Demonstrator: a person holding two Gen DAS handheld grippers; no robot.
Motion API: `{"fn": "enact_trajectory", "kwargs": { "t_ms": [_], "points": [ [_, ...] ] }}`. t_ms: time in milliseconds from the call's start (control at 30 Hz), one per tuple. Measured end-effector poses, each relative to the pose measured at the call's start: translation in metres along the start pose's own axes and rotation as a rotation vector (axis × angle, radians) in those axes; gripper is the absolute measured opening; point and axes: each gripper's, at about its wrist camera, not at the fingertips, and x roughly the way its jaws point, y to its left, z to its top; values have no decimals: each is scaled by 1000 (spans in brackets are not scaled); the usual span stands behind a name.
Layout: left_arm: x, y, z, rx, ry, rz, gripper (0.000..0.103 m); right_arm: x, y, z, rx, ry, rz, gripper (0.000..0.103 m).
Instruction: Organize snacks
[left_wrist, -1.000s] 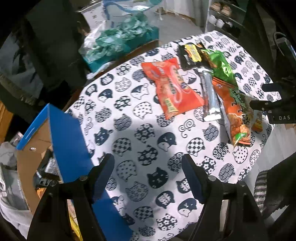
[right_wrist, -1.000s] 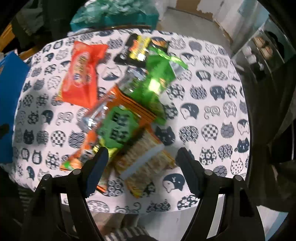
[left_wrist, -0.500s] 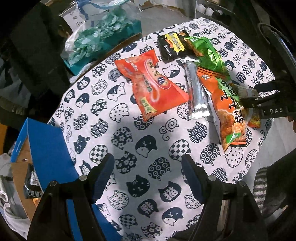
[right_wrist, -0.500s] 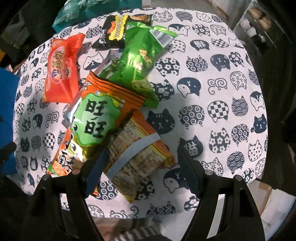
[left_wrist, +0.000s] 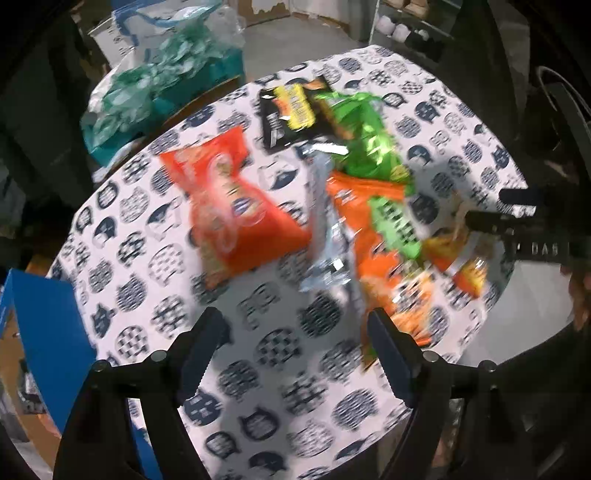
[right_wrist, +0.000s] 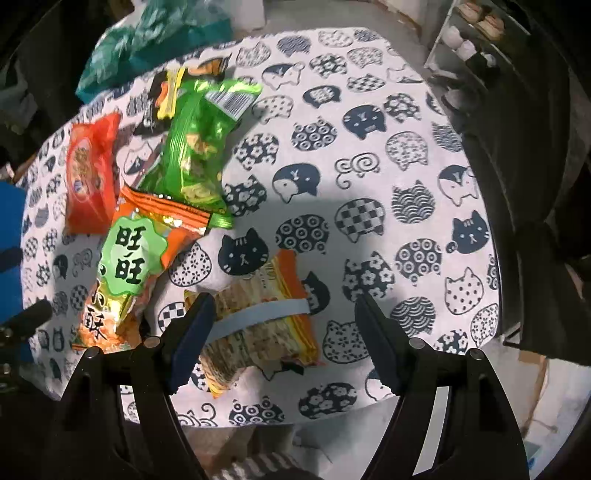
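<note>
A bench (right_wrist: 406, 122) in a cat-print cloth carries a heap of snack packets. The orange-and-green bag (right_wrist: 122, 266) overlaps a green packet (right_wrist: 199, 147); a cracker pack (right_wrist: 266, 317) lies nearest. The right hand-held gripper (right_wrist: 282, 339), jaws wide, hovers over the crackers, seemingly lining up a pick; closing comes next. The left hand-held gripper (left_wrist: 295, 354) hangs wide, empty.

surface: round table (right_wrist: 369, 155) (cat-print cloth) | on it: red bag (right_wrist: 90, 173), green bag (right_wrist: 199, 144), orange bag (right_wrist: 125, 266), cracker pack (right_wrist: 262, 317), black bag (left_wrist: 288, 114)
</note>
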Motion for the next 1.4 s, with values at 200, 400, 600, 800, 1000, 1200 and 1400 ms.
{"fn": "enact_trajectory", "kwargs": {
  "t_ms": [200,400,600,800,1000,1200,1400],
  "points": [
    [16,-22,17,-4,14,-59,82,-10,-28,-16,47,-18,45,77],
    [35,-40,29,-18,43,-98,82,-15,-33,-24,49,-13,86,77],
    [55,-53,34,15,67,-67,82,-5,-18,-21,-14,-6,128,77],
    [65,-50,30,16,56,-91,65,1,-3,-20,-88,5,134,77],
    [57,-43,24,32,34,-108,36,11,12,-17,-147,16,134,77],
    [43,-30,11,39,5,-101,34,28,30,-16,-217,42,93,78],
    [26,-26,5,33,-18,-93,34,45,47,-14,-268,59,43,78]
  ]
}}
